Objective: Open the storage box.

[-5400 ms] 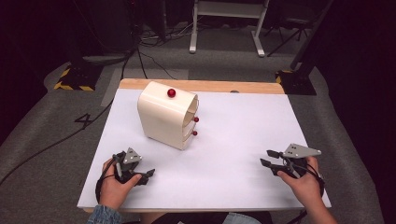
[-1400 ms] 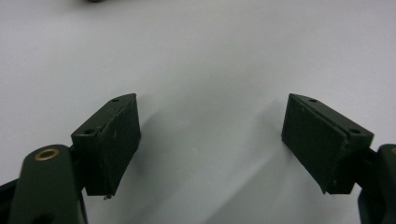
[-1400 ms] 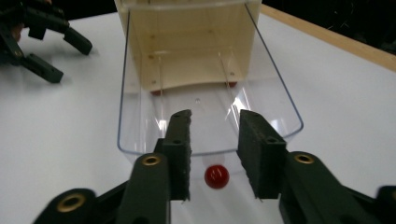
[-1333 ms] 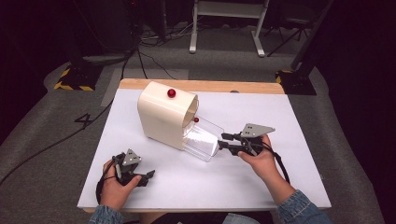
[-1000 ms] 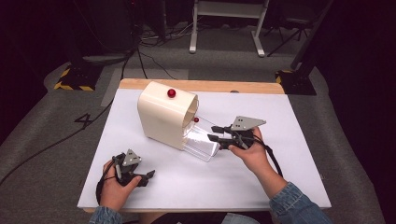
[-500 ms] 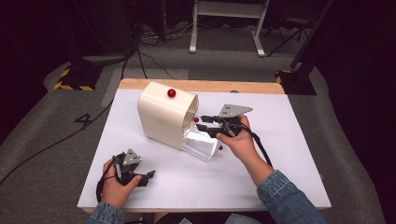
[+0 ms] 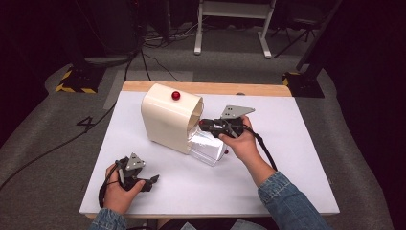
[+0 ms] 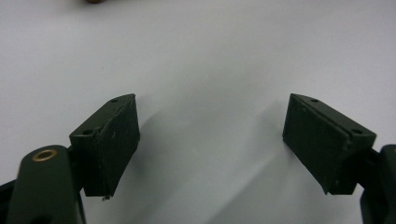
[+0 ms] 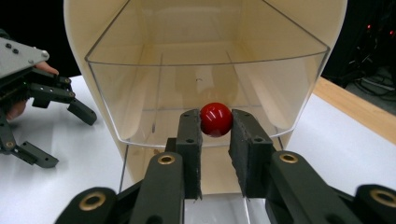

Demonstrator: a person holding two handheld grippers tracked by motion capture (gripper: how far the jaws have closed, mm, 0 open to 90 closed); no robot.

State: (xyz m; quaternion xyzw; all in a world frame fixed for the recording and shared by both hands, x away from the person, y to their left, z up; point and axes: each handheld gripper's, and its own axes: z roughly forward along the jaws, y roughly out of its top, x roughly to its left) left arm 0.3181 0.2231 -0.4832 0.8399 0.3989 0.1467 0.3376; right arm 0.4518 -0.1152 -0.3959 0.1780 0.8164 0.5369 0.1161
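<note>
At the centre of the high view, the right tongs (image 7: 207, 125) pinch the red knob (image 9: 216, 119) of a clear drawer (image 9: 205, 100) in a cream cabinet (image 7: 170, 117) that stands on the white table (image 7: 287, 167). The grip looks chosen for pulling or pushing: the knob is the only handhold on the smooth plastic front, and the jaws close on it from either side, level with the drawer, so the drawer should slide straight in its slot.

In the right gripper view the upper drawer sits in the middle of the frame, its front wall curved and see-through. It appears empty (nothing shows through the plastic but the cream walls behind). A second clear drawer (image 7: 208, 148), lower down, juts out toward the bottom centre of the high view; its contents cannot be made out, though it too looks bare. Another red knob (image 7: 175, 95) sits on the cabinet's top.

At the lower left of the high view, the left tongs (image 7: 143, 179) rest on the table in the person's hand, well apart from the cabinet, probably parked there to keep clear of the work. The left gripper view shows their pads (image 8: 112, 140) spread wide over bare white table, holding nothing.
</note>
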